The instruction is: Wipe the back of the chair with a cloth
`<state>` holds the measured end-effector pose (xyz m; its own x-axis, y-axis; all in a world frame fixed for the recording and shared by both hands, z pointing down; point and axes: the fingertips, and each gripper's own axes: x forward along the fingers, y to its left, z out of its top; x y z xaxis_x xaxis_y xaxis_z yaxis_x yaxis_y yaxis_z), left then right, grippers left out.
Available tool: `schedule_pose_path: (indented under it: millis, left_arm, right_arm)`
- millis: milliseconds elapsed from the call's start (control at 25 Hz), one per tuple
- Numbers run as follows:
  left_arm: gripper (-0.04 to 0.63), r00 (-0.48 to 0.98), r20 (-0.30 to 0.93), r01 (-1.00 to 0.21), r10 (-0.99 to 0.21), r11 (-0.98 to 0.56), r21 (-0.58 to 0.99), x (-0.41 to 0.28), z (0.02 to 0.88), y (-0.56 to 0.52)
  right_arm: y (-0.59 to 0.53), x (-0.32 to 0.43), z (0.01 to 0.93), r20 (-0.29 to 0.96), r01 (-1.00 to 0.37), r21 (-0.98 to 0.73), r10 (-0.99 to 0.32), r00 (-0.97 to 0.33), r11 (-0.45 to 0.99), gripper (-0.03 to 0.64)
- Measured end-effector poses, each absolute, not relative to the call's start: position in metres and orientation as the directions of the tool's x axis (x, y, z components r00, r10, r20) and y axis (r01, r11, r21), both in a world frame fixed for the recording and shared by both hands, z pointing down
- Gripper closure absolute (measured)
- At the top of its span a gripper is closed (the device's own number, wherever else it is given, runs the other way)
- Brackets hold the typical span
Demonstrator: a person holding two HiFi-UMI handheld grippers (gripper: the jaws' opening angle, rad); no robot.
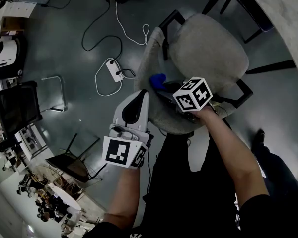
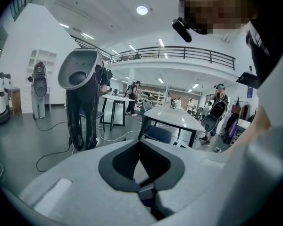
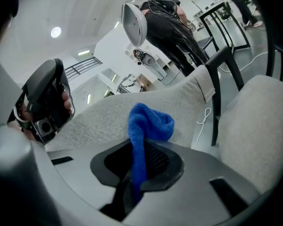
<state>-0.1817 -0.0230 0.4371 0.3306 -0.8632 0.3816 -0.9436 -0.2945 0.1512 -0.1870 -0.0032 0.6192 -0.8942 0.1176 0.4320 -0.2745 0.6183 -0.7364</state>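
Right gripper [image 3: 141,160]: your jaws pinch the blue cloth [image 3: 150,120].
Left gripper [image 2: 139,160]: your jaws are together, empty.
Progress: cloth against the chair backrest [image 3: 96,119]; wiping likely underway.

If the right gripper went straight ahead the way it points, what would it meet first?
Probably the chair back, just beyond the cloth held in the right gripper; depth is unclear.

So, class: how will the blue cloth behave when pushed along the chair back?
Probably floppy: the blue cloth droops over above the right tool pinching it. Likely light, held by one fold. Its fuzzy pile may drag on the fabric chair back.
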Motion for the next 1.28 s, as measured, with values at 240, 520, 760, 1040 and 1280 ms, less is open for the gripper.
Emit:
schedule_pose_path:
  millis: [240, 520, 760, 1040, 1280]
  left_arm:
    - [0.588, 0.317, 0.414, -0.948, -0.853, -0.283, 0.142, -0.171, 0.43, -0.025]
    - [0.588, 0.321, 0.413, -0.947, -0.852, -0.286, 0.146, -0.161, 0.421, -0.027]
    - [0.588, 0.325, 0.411, -0.946, -0.852, -0.288, 0.151, -0.158, 0.416, -0.027]
    - [0.588, 0.342, 0.402, -0.94, -0.849, -0.306, 0.154, -0.155, 0.413, -0.03]
    - [0.588, 0.359, 0.403, -0.933, -0.842, -0.325, 0.152, -0.156, 0.424, -0.031]
  right_arm:
    - [0.013, -0.184, 0.586, 0.398, -0.236, -0.743, 0.13, -0.908, 0.626, 0.557]
    - [0.025, -0.18, 0.56, 0.358, -0.189, -0.75, 0.149, -0.921, 0.634, 0.557]
    - [0.034, -0.178, 0.538, 0.327, -0.153, -0.758, 0.166, -0.93, 0.634, 0.557]
    - [0.028, -0.164, 0.524, 0.275, -0.126, -0.771, 0.148, -0.95, 0.625, 0.557]
    - [-0.012, -0.134, 0.588, 0.419, -0.303, -0.704, 0.032, -0.907, 0.643, 0.557]
